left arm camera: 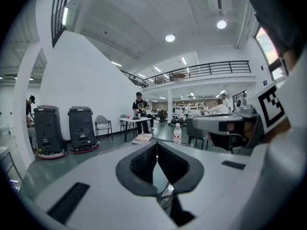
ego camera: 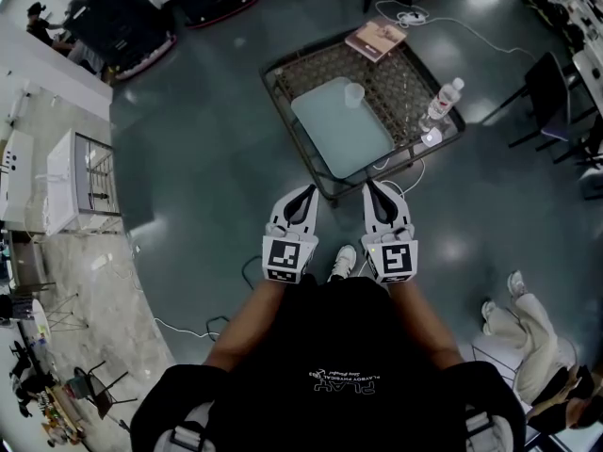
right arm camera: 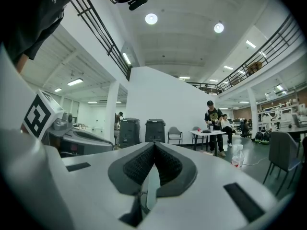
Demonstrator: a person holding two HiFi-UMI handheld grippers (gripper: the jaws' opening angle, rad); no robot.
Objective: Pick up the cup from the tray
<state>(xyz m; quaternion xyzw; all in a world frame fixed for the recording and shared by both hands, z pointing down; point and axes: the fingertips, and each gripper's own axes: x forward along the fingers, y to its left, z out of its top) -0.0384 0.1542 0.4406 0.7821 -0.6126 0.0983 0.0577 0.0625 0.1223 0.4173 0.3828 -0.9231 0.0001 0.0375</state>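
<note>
A clear plastic cup (ego camera: 353, 94) stands upright at the far edge of a pale green tray (ego camera: 334, 135) on a low wire-mesh table (ego camera: 301, 73). My left gripper (ego camera: 310, 189) and right gripper (ego camera: 369, 185) hang side by side over the floor just short of the table's near edge, both pointing at it. Both are shut with nothing between the jaws. In the left gripper view the left gripper's tips (left arm camera: 157, 144) meet, and in the right gripper view the right gripper's tips (right arm camera: 154, 144) meet. The cup shows in neither gripper view.
On the table a water bottle (ego camera: 441, 104) stands at the right and a book (ego camera: 375, 39) lies at the far corner. Cables trail round the table. A person (ego camera: 523, 323) sits on the floor at the right. Chairs (ego camera: 546, 92) and floor machines (ego camera: 122, 17) stand further off.
</note>
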